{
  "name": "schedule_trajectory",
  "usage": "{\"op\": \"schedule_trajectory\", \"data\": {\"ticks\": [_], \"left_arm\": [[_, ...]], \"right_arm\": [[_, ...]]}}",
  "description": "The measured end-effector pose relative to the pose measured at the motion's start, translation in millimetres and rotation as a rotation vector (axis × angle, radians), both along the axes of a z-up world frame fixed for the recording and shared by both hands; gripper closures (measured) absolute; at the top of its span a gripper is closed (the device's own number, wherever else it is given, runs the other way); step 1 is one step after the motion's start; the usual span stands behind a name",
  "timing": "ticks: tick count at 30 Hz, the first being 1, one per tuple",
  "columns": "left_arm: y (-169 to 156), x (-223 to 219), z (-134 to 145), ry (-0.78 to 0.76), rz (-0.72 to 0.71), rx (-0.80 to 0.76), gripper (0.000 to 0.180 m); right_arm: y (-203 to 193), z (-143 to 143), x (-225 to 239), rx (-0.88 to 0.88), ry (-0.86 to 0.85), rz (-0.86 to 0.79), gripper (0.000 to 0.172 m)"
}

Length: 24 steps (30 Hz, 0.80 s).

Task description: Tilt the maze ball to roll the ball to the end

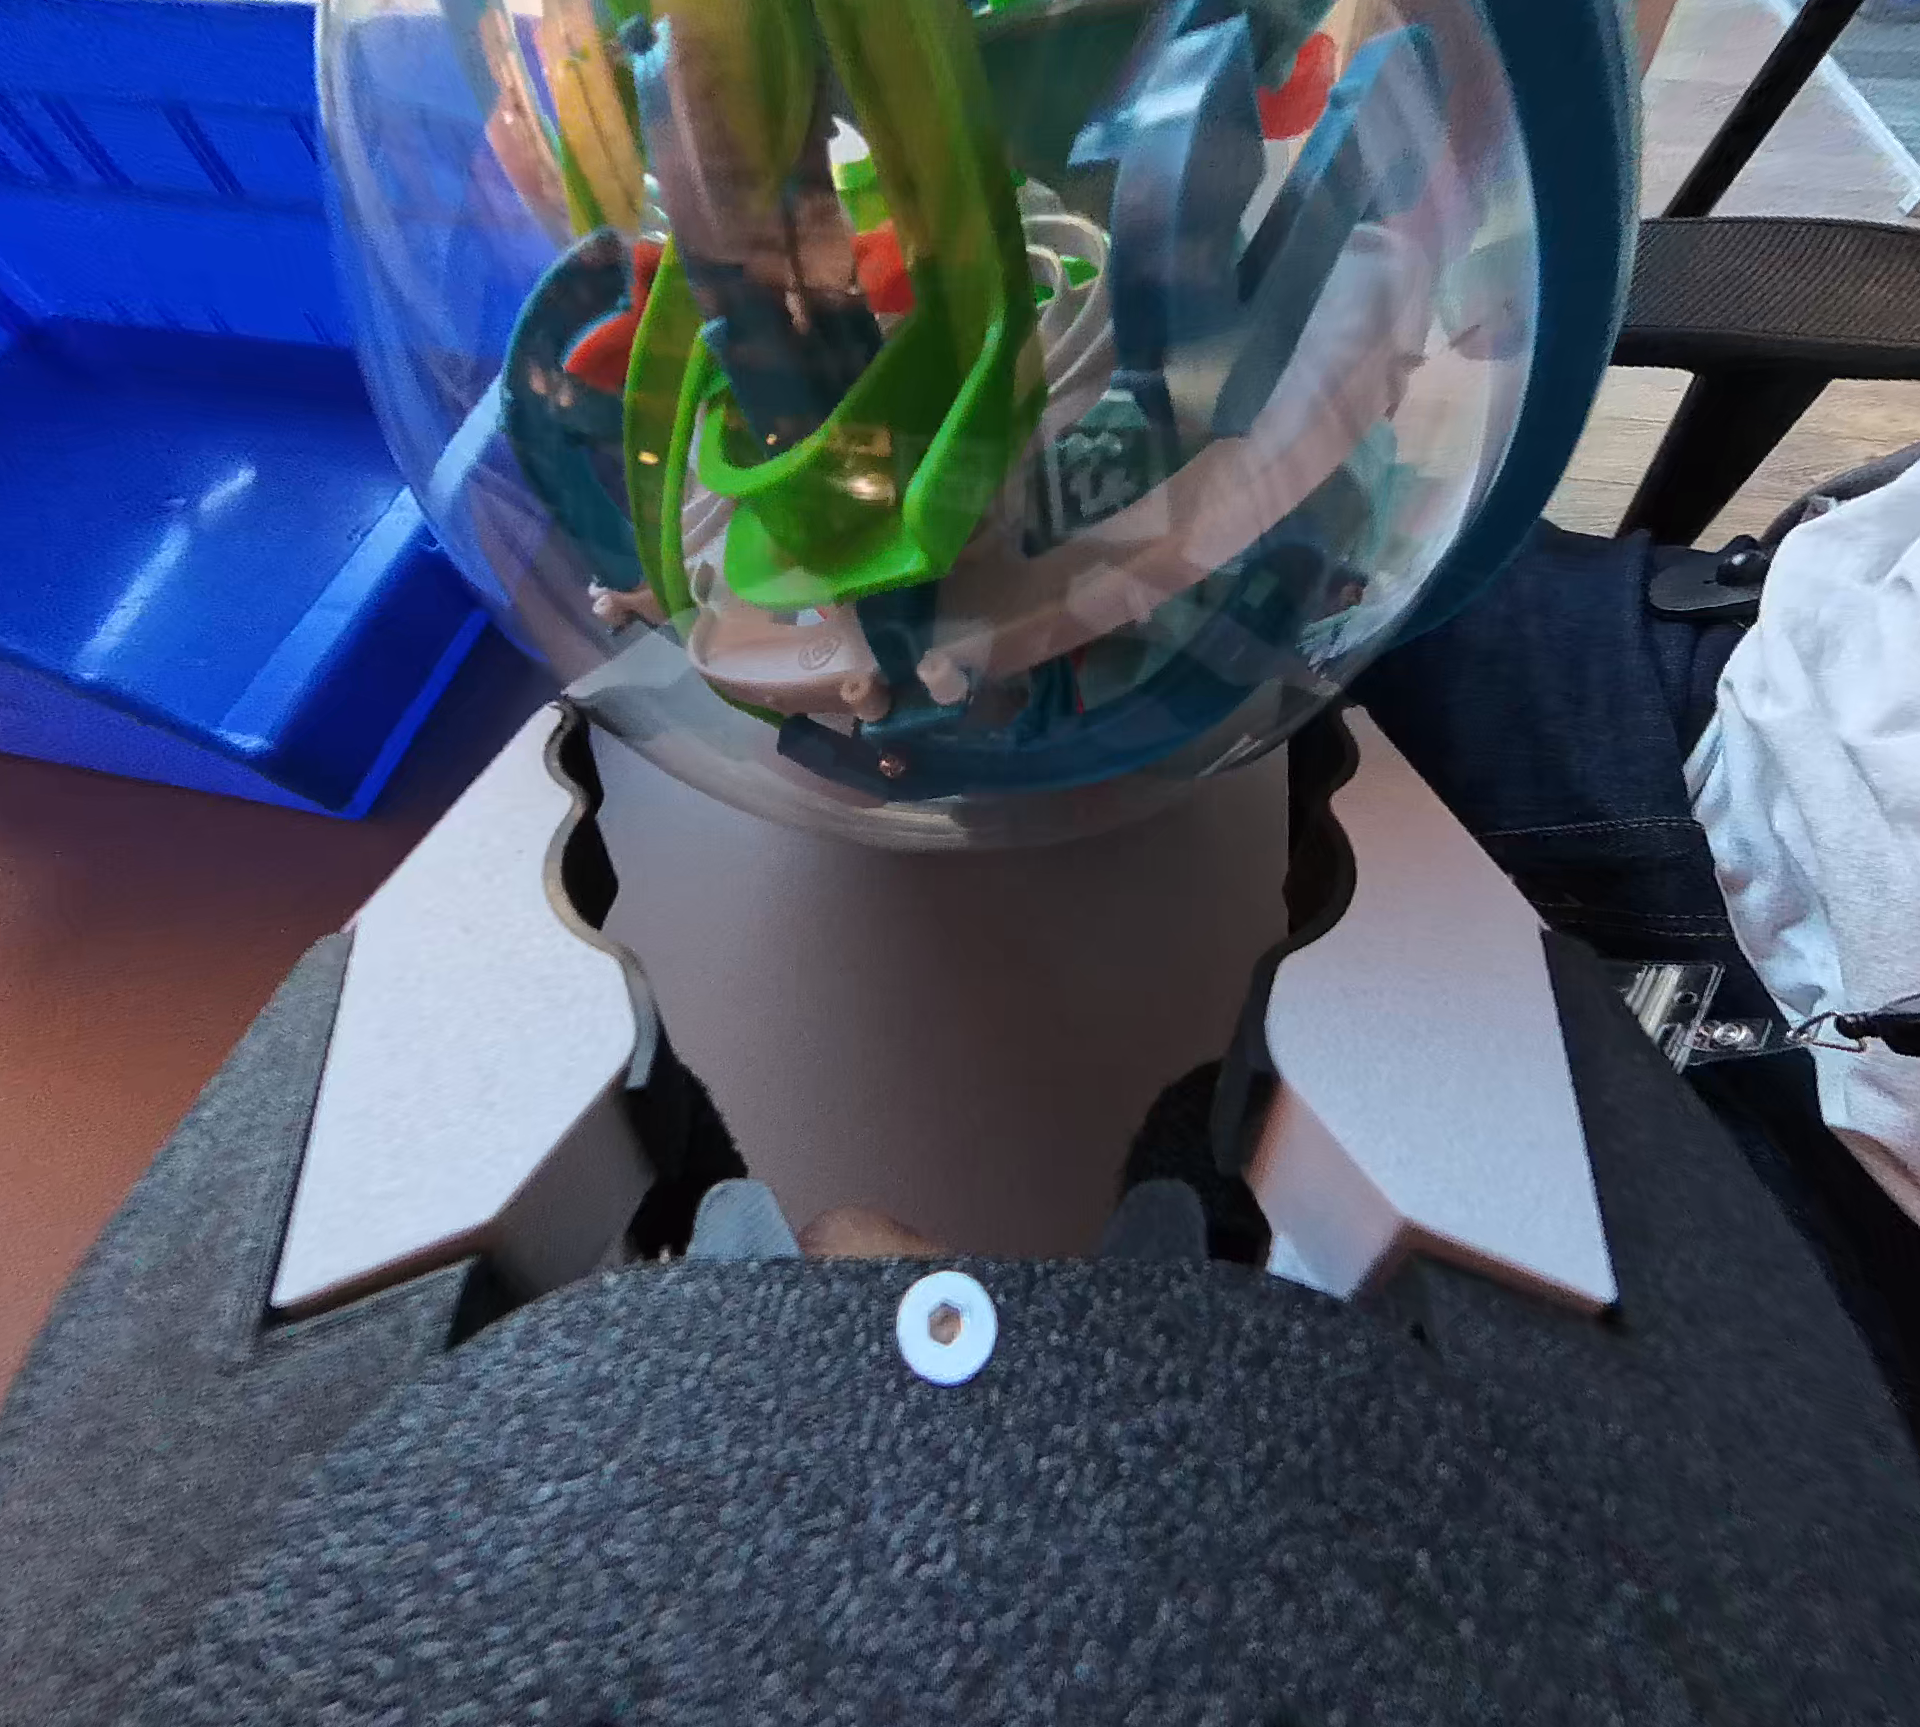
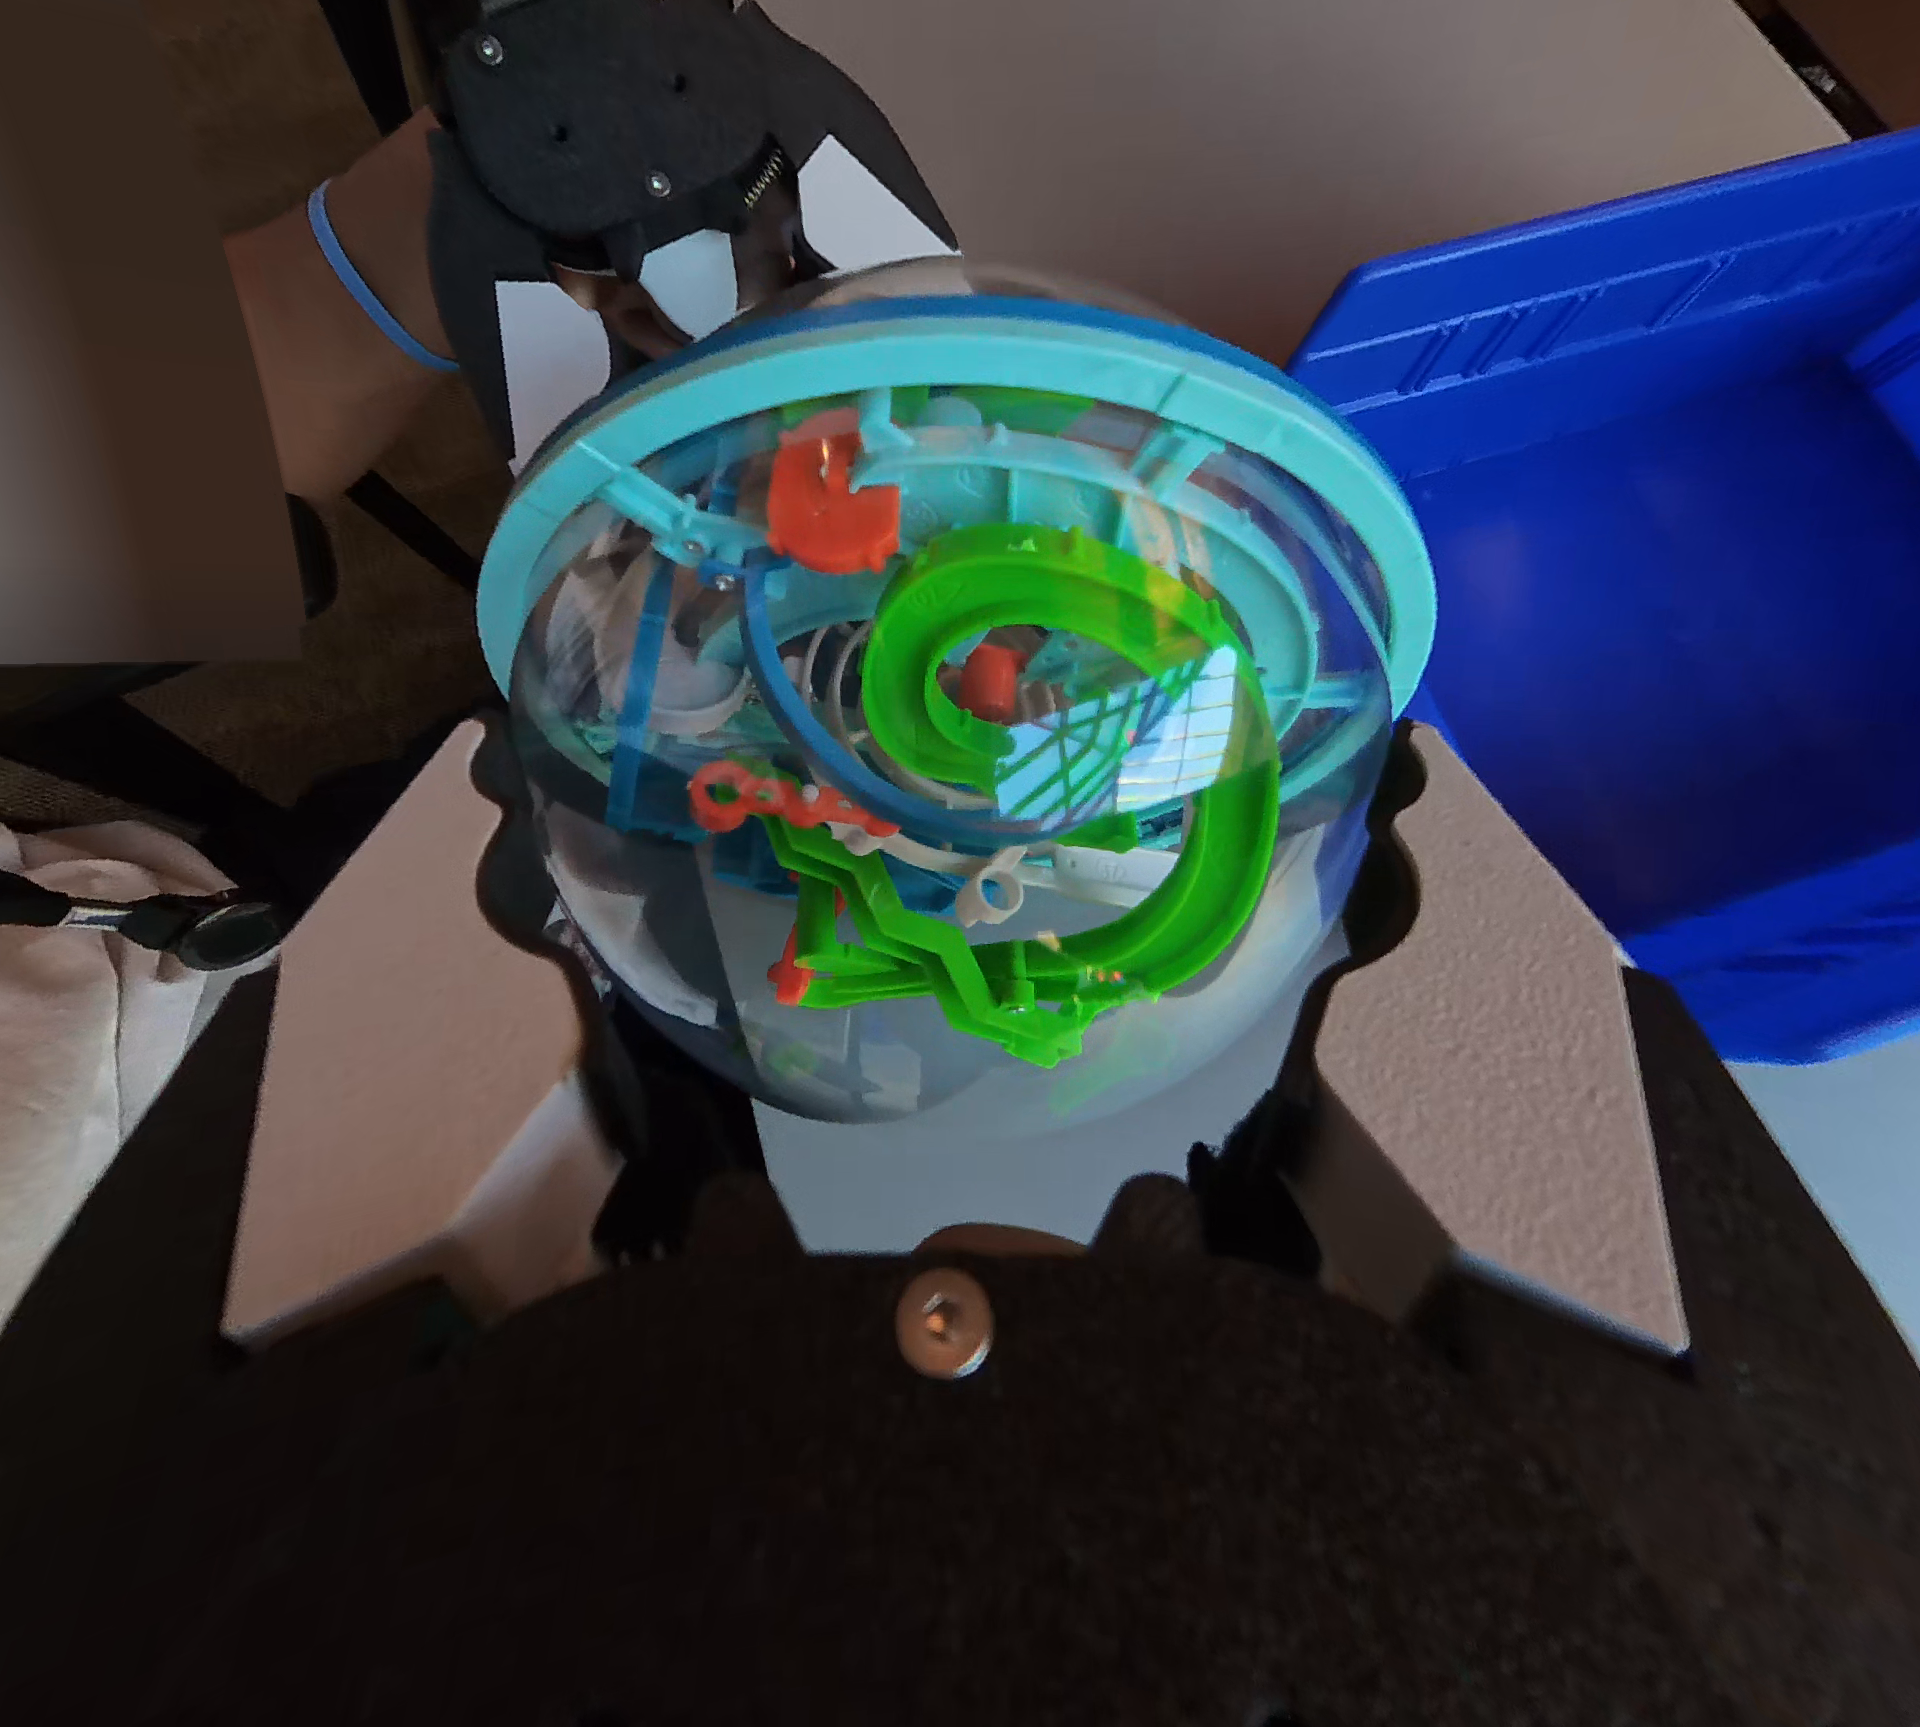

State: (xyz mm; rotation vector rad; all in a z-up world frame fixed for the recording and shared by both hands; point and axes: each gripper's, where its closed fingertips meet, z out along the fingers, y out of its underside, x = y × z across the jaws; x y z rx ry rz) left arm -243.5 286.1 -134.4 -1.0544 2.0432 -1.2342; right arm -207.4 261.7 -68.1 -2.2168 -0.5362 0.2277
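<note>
The maze ball [image 1: 935, 275] is a clear sphere with green, teal, blue and orange tracks inside and a teal ring around it. In the left wrist view it fills the upper middle. My left gripper [image 1: 954, 742] has both fingertips pressed against its lower sides. A small coppery ball [image 1: 891, 763] sits on a dark blue track at the bottom of the sphere. In the right wrist view the maze ball [image 2: 935, 742] sits deep between the wavy pads of my right gripper [image 2: 945, 773], which press on both sides. The left gripper's black body [image 2: 603, 108] shows behind the sphere.
A blue plastic bin [image 1: 156, 378] stands beside the sphere; it also shows in the right wrist view [image 2: 1662, 586]. A person's lap in dark jeans [image 1: 1558, 742] and a black chair [image 1: 1766, 306] are on the right. A pale table [image 2: 1143, 67] lies beyond.
</note>
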Motion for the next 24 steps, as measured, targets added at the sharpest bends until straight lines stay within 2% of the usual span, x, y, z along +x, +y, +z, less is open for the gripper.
{"op": "schedule_trajectory", "data": {"ticks": [8,13,16,24], "left_arm": [[-7,2,6,-0.041,0.001,0.033,0.049],[-13,2,11,-0.050,-0.018,-0.051,0.051],[-14,4,10,-0.037,-0.033,-0.114,0.046],[-24,7,13,-0.073,-0.041,-0.098,0.048]], "right_arm": [[-12,0,3,0.086,0.020,0.005,0.018],[-20,-1,7,0.113,0.030,0.005,0.019],[-24,-1,6,0.130,0.020,0.026,0.019],[-33,-2,9,0.160,0.047,0.050,0.019]]}}
